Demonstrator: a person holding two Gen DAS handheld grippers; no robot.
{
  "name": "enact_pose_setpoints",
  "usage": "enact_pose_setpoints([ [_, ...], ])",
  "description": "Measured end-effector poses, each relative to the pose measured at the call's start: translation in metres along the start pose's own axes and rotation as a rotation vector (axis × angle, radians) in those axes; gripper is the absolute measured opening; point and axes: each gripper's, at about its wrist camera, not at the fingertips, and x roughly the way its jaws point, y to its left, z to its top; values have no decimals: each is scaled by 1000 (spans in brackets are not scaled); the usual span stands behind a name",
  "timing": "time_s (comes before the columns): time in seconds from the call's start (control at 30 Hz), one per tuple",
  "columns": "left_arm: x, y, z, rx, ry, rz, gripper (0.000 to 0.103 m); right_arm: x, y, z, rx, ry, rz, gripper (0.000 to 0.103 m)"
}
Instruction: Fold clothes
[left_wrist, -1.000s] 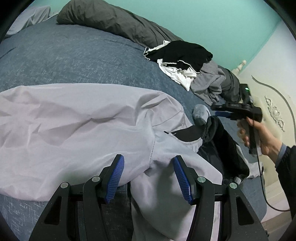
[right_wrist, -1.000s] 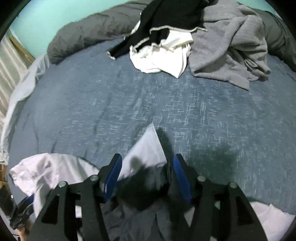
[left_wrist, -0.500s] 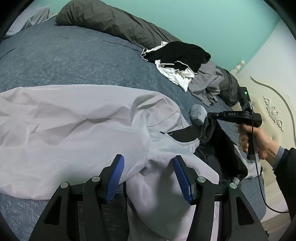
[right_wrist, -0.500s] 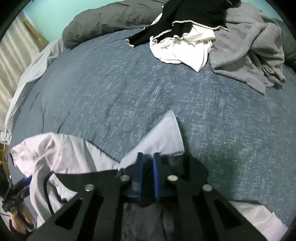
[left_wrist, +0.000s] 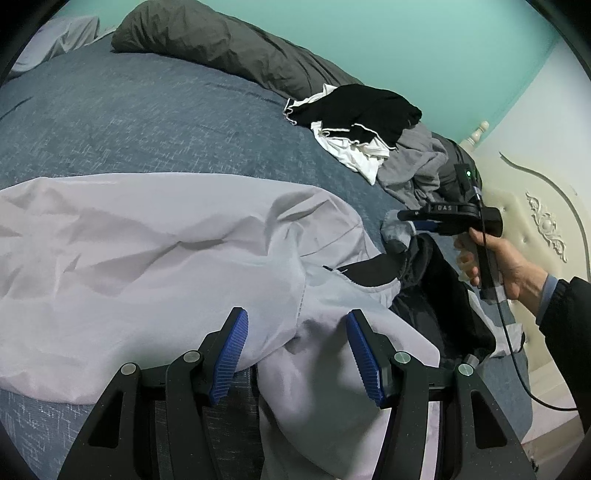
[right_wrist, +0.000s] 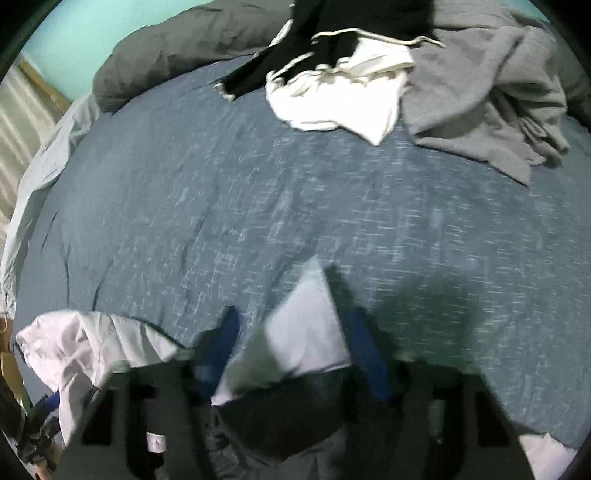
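A pale lilac jacket (left_wrist: 147, 240) with a black lining (left_wrist: 436, 295) lies spread on the blue bedspread (left_wrist: 147, 122). My left gripper (left_wrist: 295, 317) hovers open over the jacket's near part, with cloth under and between its blue pads but not pinched. Further right, a hand holds my right gripper (left_wrist: 410, 219) over the jacket's collar end, beside a grey fleece lump (left_wrist: 397, 232). The right wrist view is blurred. There the right gripper (right_wrist: 295, 321) has its jaws opening, and a pale corner of the jacket (right_wrist: 306, 332) lies loose between them.
A heap of clothes sits further up the bed: a black and white garment (left_wrist: 354, 110) and a grey one (left_wrist: 413, 166). A dark grey duvet (left_wrist: 221, 48) lies along the turquoise wall. A cream headboard (left_wrist: 535, 221) stands at the right.
My right gripper closed on the jacket's pale corner half a second ago, and its jaws now stand apart again. The left gripper has stayed put and open.
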Motion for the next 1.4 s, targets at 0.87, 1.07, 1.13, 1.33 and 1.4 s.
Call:
enact_pose_setpoints([
  [0.87,-21,-20,10,30,-54,-18,60,-61,59,-177,-294,-122,46,12],
  [1.07,-28,-24,9,33,-60,-31,60,-58,77,-225,-317,-64,78,21],
  [1.13,-29,-25,9,35,-61,-33,60,-62,76,-237,-316,-62,80,21],
  [1.33,-29,-24,10,36,-56,-30,60,-102,60,-225,-239,-181,135,43],
  [1.4,-28,-24,10,36,-56,-28,60,-114,51,-211,-200,-221,142,48],
])
